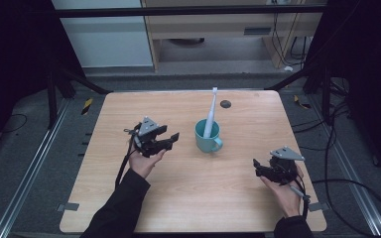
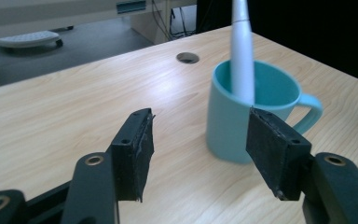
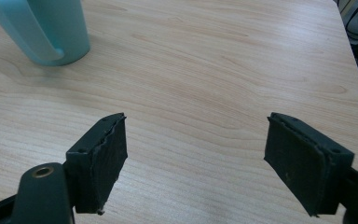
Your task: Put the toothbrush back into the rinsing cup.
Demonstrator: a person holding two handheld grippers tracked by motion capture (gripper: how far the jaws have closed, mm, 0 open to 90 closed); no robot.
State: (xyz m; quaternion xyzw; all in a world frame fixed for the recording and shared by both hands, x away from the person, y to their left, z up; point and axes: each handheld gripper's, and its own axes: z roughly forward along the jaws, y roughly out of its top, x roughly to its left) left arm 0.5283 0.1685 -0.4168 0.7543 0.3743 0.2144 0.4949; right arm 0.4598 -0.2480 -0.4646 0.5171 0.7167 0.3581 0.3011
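A: Toothbrush (image 1: pixel 211 113) first, from the high view: where does it stand?

B: It stands in the teal mug (image 1: pixel 207 137) near the middle of the wooden table (image 1: pixel 188 198), leaning a little, white handle down in the mug and head up. The mug's handle points toward the right-hand side.

A: And the left gripper (image 1: pixel 172 139)?

B: It hovers just beside the mug, on its left, the fingertips aimed at the mug without touching it. The jaws stand apart with nothing between them. The right gripper (image 1: pixel 256 166) sits well apart from the mug, near the table's right front corner, jaws spread and holding nothing.

A: What does the left gripper view add?

B: The left gripper (image 2: pixel 198 140) shows its two black pads (image 2: pixel 135 154) released, bare wood between them. The mug (image 2: pixel 242 119) rises just beyond the right-hand pad, partly behind it, with the toothbrush (image 2: pixel 241 51) standing up out of it. A dark round hole (image 2: pixel 187 58) in the table lies farther off.

A: And the right gripper view?

B: The right gripper (image 3: pixel 196 161) has its pads (image 3: pixel 100 161) wide apart, empty, over bare table. The mug (image 3: pixel 46 28) sits far beyond the left-hand pad, at the top left corner, handle facing the camera.
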